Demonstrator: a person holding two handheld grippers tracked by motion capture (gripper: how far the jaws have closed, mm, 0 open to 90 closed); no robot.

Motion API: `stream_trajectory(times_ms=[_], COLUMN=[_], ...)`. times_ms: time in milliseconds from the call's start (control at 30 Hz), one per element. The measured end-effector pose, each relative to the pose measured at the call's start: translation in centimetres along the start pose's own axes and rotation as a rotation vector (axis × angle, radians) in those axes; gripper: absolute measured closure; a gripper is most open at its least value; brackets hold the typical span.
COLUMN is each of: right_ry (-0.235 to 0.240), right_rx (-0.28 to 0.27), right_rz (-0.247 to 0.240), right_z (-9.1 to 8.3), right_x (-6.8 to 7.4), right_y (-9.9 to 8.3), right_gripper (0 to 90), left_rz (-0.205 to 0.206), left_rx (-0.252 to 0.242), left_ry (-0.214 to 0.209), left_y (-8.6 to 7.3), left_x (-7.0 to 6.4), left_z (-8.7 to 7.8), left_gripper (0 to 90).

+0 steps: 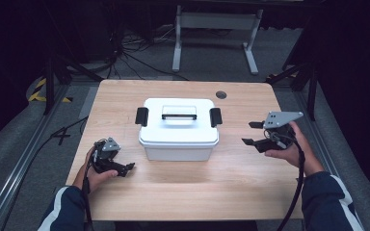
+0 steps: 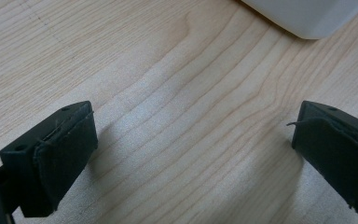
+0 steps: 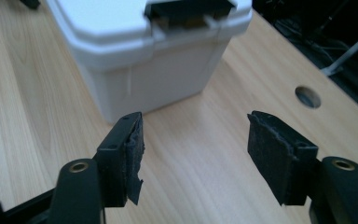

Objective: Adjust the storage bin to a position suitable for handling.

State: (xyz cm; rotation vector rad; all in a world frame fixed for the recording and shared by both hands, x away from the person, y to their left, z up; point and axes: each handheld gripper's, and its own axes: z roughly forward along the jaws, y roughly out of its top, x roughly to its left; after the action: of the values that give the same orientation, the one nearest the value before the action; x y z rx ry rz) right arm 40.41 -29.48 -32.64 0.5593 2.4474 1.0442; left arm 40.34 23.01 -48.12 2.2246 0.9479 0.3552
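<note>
Sitting square at the middle of the wooden desk point(image 1: 183, 192), the white lidded box point(image 1: 179, 130) has its black side latches point(image 1: 141, 116) closed and its handle flat, within reach of both hands. Flanking it, the right gripper point(image 1: 257, 134) at three o'clock and the left gripper point(image 1: 125, 168) at eight o'clock each hold their jaws wide apart and empty, seemingly poised to work the latches.

In the left gripper view, the white box point(image 2: 307, 18) at one o'clock is cut by the top edge, leaving one rounded bottom corner. In the right gripper view the top edge crops the box's lid and black latch point(image 3: 189, 11) at twelve o'clock. What the shut box holds is hidden.
</note>
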Motion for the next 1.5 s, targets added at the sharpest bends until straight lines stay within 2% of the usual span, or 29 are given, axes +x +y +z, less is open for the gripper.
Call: stream_trajectory(times_ms=[100, 167, 267, 400, 467, 533, 567, 733, 900, 1000, 1133, 1167, 1267, 1333, 1400, 1433, 1500], right_ry=[-0.001, 0.019, 0.032, 0.065, 0.069, 0.103, 0.103, 0.127, 0.147, 0.162, 0.169, 0.175, 0.186, 0.187, 0.190, 0.175, 0.179], right_rx=[-0.017, -0.021, -0.002, 0.023, 0.032, 0.044, 0.044, 0.081, 0.139, 0.154, 0.190, 0.193, 0.205, 0.237, 0.259, 0.276, 0.292], right_rz=[-0.020, -0.042, -0.067, -0.109, -0.124, -0.155, -0.155, -0.195, -0.223, -0.234, -0.281, -0.283, -0.298, -0.316, -0.351, -0.354, -0.356], right_z=[-0.1, 0.2, 1.2, 2.4, 2.7, 3.3, 3.3, 4.8, 7.0, 8.1, 9.2, 9.5, 9.9, 10.5, 11.0, 11.1, 11.6], right_x=[-0.4, -0.5, -0.5, 0.0, 0.1, 0.2, 0.2, 0.1, 0.2, 0.5, 1.1, 1.1, 1.3, 1.6, 1.8, 2.0, 2.1], right_y=[2.2, 3.5, 5.4, 7.3, 7.7, 9.3, 9.3, 11.9, 13.4, 14.1, 14.9, 15.2, 15.5, 16.1, 16.5, 16.6, 16.7], right_gripper=[36.9, 37.7, 38.9, 40.7, 40.8, 42.1, 42.1, 42.8, 45.3, 47.4, 49.6, 52.2, 52.7, 53.8, 58.2, 61.0, 66.0], left_rz=[0.000, 0.000, 0.000, 0.005, -0.006, -0.006, -0.006, -0.002, 0.000, -0.005, 0.000, -0.001, -0.001, -0.001, 0.000, -0.003, -0.002], left_rx=[0.000, 0.000, 0.000, -0.002, 0.002, 0.002, 0.002, -0.006, -0.005, -0.006, -0.006, -0.006, -0.006, -0.006, -0.005, -0.006, -0.005], left_ry=[0.000, 0.000, 0.000, 0.003, -0.003, -0.003, -0.003, 0.000, 0.001, -0.004, -0.006, -0.006, -0.006, -0.007, -0.007, -0.007, -0.010], left_y=[0.0, 0.0, 0.0, 0.0, 0.0, 0.0, 0.0, 0.0, 0.0, -0.1, -0.1, -0.1, -0.1, -0.1, -0.1, -0.1, -0.1], left_x=[0.0, 0.0, 0.0, 0.0, 0.0, 0.0, 0.0, 0.0, 0.0, -0.1, 0.0, -0.1, -0.1, -0.1, 0.0, -0.1, 0.0], left_z=[0.0, 0.0, 0.0, 0.0, 0.0, 0.0, 0.0, 0.0, 0.0, 0.0, 0.0, 0.0, 0.0, 0.0, 0.0, 0.0, 0.0], left_gripper=[0.5, 0.5, 0.5, 0.5, 0.5, 0.5, 0.5, 0.5, 0.5, 0.5, 0.5, 0.5, 0.5, 0.5, 0.5, 0.4, 0.2])
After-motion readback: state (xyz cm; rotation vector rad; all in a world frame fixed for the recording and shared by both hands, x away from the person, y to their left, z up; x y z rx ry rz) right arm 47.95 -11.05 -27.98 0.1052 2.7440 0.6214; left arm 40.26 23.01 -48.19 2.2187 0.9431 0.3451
